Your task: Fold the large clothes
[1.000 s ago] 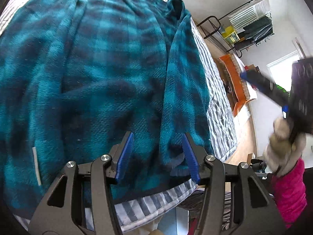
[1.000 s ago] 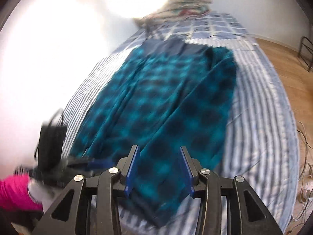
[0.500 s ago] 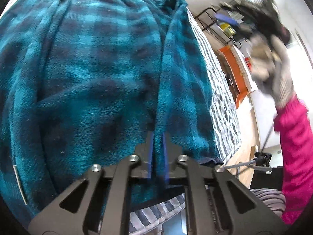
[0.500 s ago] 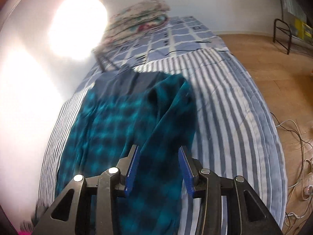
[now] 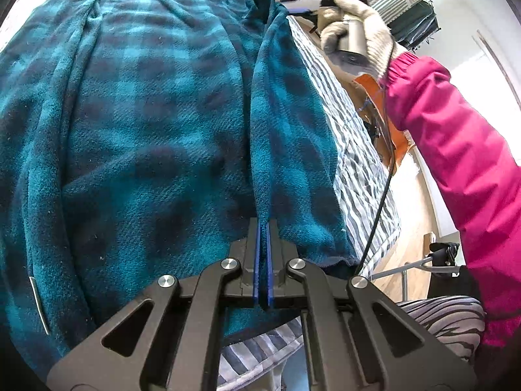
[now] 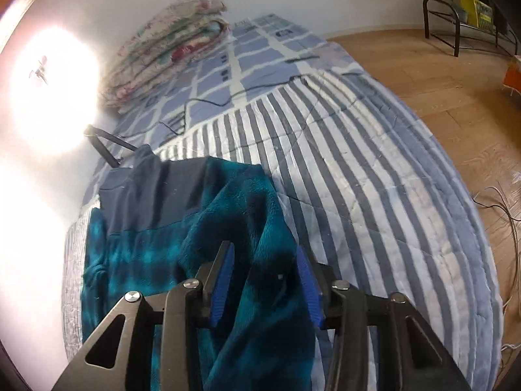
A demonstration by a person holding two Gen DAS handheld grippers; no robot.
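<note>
A teal and dark plaid fleece garment lies spread lengthwise on the bed, with its navy collar panel at the far end. Near the bottom hem, my left gripper is shut on a raised fold of the fleece. At the shoulder by the collar, my right gripper has its jaws closing on a bunched fold of the garment, and the fleece fills the gap between both blue pads. In the left wrist view a gloved hand with a pink sleeve holds that gripper at the far end.
The bed has a blue-and-white striped quilt whose edge drops to a wooden floor. A folded floral blanket stack, a black hanger and a thin cable lie beyond the collar. A metal rack stands by the wall.
My left gripper has closed from open onto the fleece fold near the hem. The right gripper has travelled up the garment to the collar end and narrowed its jaws around the shoulder fold.
</note>
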